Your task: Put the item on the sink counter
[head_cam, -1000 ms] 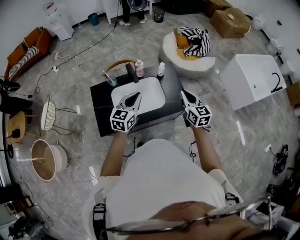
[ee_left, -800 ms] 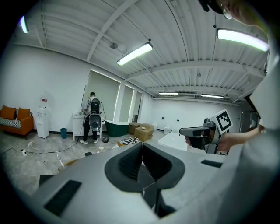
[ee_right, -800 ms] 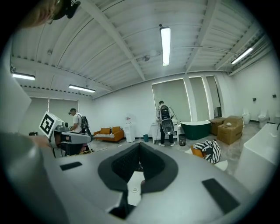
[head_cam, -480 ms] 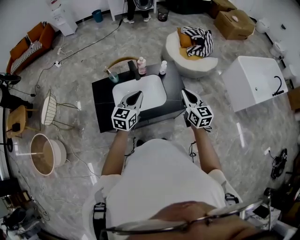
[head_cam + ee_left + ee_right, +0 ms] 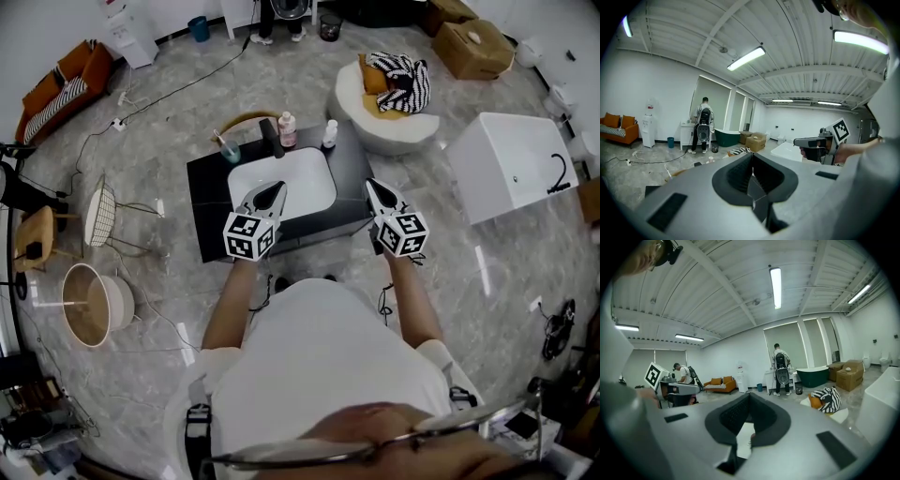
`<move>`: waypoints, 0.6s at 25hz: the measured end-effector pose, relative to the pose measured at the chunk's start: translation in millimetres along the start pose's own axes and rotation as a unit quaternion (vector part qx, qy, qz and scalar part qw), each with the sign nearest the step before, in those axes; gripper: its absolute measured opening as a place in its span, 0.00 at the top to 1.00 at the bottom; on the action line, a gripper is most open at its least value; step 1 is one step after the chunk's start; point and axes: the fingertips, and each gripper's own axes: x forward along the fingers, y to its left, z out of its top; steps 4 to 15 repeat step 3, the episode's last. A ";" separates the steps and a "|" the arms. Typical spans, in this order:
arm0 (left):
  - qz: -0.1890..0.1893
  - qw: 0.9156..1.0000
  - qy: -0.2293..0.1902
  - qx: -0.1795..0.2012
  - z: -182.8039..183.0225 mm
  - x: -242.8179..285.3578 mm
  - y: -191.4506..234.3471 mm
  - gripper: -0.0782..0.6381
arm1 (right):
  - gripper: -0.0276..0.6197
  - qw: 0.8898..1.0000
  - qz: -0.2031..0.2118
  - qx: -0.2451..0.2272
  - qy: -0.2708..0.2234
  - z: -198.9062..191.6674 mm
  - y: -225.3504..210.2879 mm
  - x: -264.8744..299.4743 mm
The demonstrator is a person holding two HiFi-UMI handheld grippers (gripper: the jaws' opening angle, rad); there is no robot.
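teal cup holding a toothbrush stands beside basin; left gripper and right gripper fingers pressed together.

Black sink counter, white basin

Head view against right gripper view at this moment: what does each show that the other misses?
Head view only: two bottles and a cup behind the sink, and a wire basket on the floor. Right gripper view only: ceiling lights and a green tub. Both: the left gripper, striped cloth, orange sofa, boxes.
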 end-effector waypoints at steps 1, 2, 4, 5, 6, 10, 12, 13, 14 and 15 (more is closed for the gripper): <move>0.000 1.000 0.000 0.000 0.2 0.1 -0.1 0.88 | 0.95 1.000 -0.001 0.000 0.001 -0.2 -0.5 -0.2; 0.000 1.000 0.000 0.000 0.6 0.2 -0.1 0.88 | 0.95 1.000 -0.001 0.001 0.001 -0.3 -0.8 -0.3; 0.000 1.000 0.000 0.001 1.2 0.3 0.0 0.88 | 0.95 1.000 -0.001 0.001 0.001 -0.2 -1.1 -0.2; 0.000 1.000 0.000 0.001 1.2 0.3 0.0 0.88 | 0.95 1.000 -0.001 0.001 0.001 -0.2 -1.1 -0.2; 0.000 1.000 0.000 0.001 1.2 0.3 0.0 0.88 | 0.95 1.000 -0.001 0.001 0.001 -0.2 -1.1 -0.2; 0.000 1.000 0.000 0.001 1.2 0.3 0.0 0.88 | 0.95 1.000 -0.001 0.001 0.001 -0.2 -1.1 -0.2; 0.000 1.000 0.000 0.001 1.2 0.3 0.0 0.88 | 0.95 1.000 -0.001 0.001 0.001 -0.2 -1.1 -0.2; 0.000 1.000 0.000 0.001 1.2 0.3 0.0 0.88 | 0.95 1.000 -0.001 0.001 0.001 -0.2 -1.1 -0.2; 0.000 1.000 0.000 0.001 1.2 0.3 0.0 0.88 | 0.95 1.000 -0.001 0.001 0.001 -0.2 -1.1 -0.2; 0.000 1.000 0.000 0.001 1.2 0.3 0.0 0.88 | 0.95 1.000 -0.001 0.001 0.001 -0.2 -1.1 -0.2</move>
